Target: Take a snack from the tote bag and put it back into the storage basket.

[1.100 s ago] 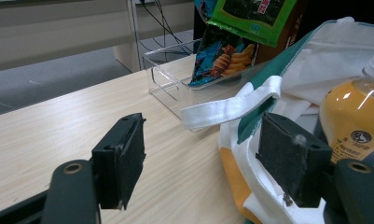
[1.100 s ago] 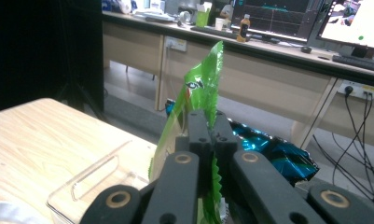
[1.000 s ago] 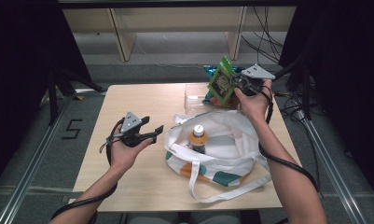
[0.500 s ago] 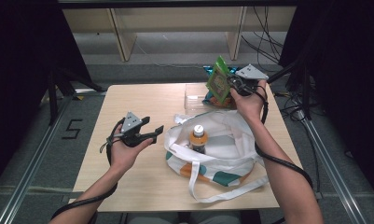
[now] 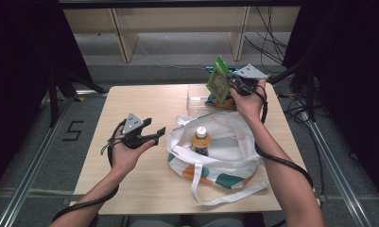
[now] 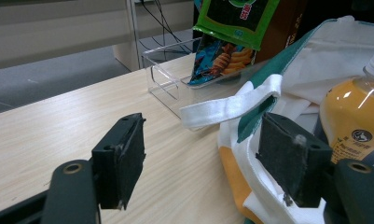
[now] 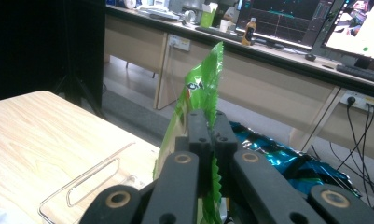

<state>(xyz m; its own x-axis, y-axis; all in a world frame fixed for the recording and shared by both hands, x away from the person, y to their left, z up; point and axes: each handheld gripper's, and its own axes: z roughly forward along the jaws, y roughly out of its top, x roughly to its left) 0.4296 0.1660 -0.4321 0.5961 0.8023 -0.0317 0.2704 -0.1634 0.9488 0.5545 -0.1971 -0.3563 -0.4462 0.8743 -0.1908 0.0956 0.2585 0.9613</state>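
I had the right gripper (image 5: 234,84) clamped on the edge of a green snack packet (image 5: 218,86), its jaws pressed together on the foil, holding it in the air above the clear plastic tray (image 5: 196,98) at the table's (image 5: 130,189) far side. A blue snack bag (image 6: 220,60) leaned in that tray. My left gripper (image 5: 151,134) hung with jaws wide and nothing between them, just beside the white tote bag (image 5: 234,151), on the near side of the tray. An orange drink bottle (image 5: 201,140) stood inside the tote.
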